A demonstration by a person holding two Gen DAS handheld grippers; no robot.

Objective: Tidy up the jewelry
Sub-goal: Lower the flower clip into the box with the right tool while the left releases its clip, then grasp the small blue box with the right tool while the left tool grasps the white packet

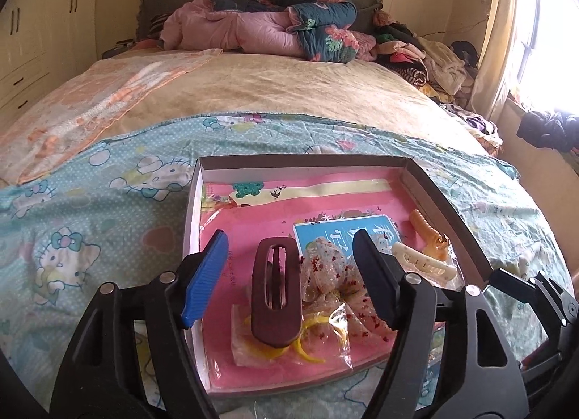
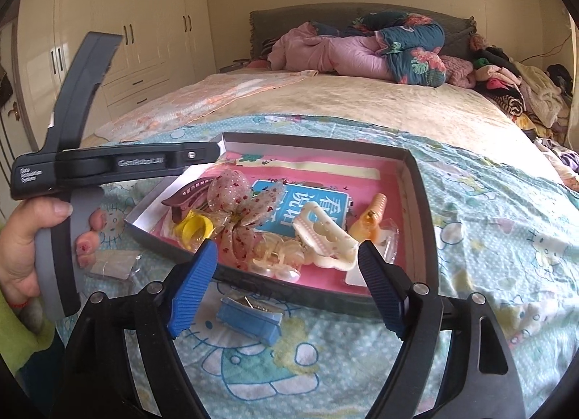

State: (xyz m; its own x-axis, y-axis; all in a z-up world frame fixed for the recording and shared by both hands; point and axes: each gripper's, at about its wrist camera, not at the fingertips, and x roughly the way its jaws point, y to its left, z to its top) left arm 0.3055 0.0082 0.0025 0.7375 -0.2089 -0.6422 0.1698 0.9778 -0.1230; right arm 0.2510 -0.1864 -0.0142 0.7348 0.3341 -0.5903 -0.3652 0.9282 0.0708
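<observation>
Near corner of the shallow box (image 1: 447, 180) hidden behind the left gripper (image 1: 289, 274) in the left wrist view. Yellow rings (image 1: 311, 350) half covered by the brown hair claw (image 1: 277, 292). Printing on the blue card (image 2: 307, 212) partly masked by the sequined bow (image 2: 239, 216); person's hand (image 2: 21, 238) cut off at the frame's left edge.

So the left claw (image 1: 289, 274) is spread wide over a shallow box (image 1: 448, 198) sitting on the bed (image 1: 253, 100). A dark brown hair clip (image 1: 277, 296) lies between the fingers, untouched, on top of yellow rings (image 1: 311, 350) in plastic. Cream clip (image 1: 423, 261) and orange clip (image 1: 430, 236) are far right.
</observation>
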